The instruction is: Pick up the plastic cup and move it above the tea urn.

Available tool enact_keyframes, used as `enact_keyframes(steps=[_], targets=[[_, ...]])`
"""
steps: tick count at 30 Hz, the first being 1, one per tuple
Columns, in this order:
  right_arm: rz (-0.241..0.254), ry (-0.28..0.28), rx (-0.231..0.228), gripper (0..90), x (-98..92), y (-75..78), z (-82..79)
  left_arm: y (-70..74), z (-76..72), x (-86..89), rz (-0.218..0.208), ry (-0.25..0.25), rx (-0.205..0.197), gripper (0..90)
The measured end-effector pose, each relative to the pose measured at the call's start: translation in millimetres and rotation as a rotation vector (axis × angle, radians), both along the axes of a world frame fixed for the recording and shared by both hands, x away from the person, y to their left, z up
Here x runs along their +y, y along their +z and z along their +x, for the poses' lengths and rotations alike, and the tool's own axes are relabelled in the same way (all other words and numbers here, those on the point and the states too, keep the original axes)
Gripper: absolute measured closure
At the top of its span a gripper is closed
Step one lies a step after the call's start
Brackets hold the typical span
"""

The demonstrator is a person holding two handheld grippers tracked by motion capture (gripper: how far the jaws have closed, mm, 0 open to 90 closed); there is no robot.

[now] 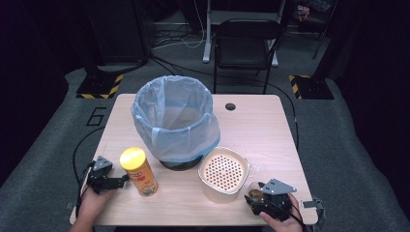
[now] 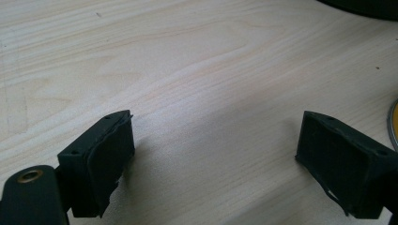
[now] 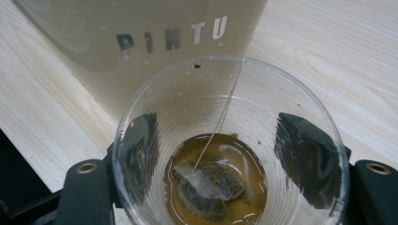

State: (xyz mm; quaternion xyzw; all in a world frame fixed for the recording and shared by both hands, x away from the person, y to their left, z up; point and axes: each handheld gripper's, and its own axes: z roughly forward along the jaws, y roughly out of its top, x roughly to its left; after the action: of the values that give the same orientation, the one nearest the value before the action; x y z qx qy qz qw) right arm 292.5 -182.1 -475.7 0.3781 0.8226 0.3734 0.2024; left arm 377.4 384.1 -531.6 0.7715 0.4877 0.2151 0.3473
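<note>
A clear plastic cup (image 3: 309, 117) holds brown tea and a wet tea bag (image 3: 206, 185) whose string runs up to the rim. My right gripper (image 3: 225, 136) is shut on this cup, one black jaw against each side. From above, the right gripper (image 1: 255, 194) and the cup (image 1: 255, 190) are at the table's front right, just beside a beige container (image 1: 224, 174) with a perforated insert; its wall (image 3: 155, 51) reads "PINTU". My left gripper (image 1: 123, 180) is at the front left, open, close to a yellow-lidded can (image 1: 139, 171). Between the jaws of the left gripper (image 2: 213, 140) is only bare wood.
A dark bin lined with a pale blue bag (image 1: 174, 116) stands mid-table behind the can and the container. The wooden table (image 1: 261, 125) has a small cable hole (image 1: 230, 106) at the back. A black chair (image 1: 241, 43) is beyond the table's far edge.
</note>
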Motion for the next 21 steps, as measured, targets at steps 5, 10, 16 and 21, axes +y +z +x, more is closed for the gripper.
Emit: enact_keyframes(steps=[5, 10, 16, 21], targets=[[0.014, -0.007, 0.009, 31.4, -3.1, 0.2, 1.2, 0.0, 0.0, 0.0, 0.0, 0.0, 0.0, 11.2], [0.013, -0.009, 0.015, 32.9, -5.2, 0.7, 2.4, 0.0, 0.0, 0.0, 0.0, 0.0, 0.0, 11.2], [0.002, -0.002, 0.009, 33.4, -6.7, 2.5, 3.7, 0.0, 0.0, 0.0, 0.0, 0.0, 0.0, 11.2], [-0.008, -0.013, 0.003, 33.3, -10.9, 3.8, 6.2, 0.0, 0.0, 0.0, 0.0, 0.0, 0.0, 11.2]])
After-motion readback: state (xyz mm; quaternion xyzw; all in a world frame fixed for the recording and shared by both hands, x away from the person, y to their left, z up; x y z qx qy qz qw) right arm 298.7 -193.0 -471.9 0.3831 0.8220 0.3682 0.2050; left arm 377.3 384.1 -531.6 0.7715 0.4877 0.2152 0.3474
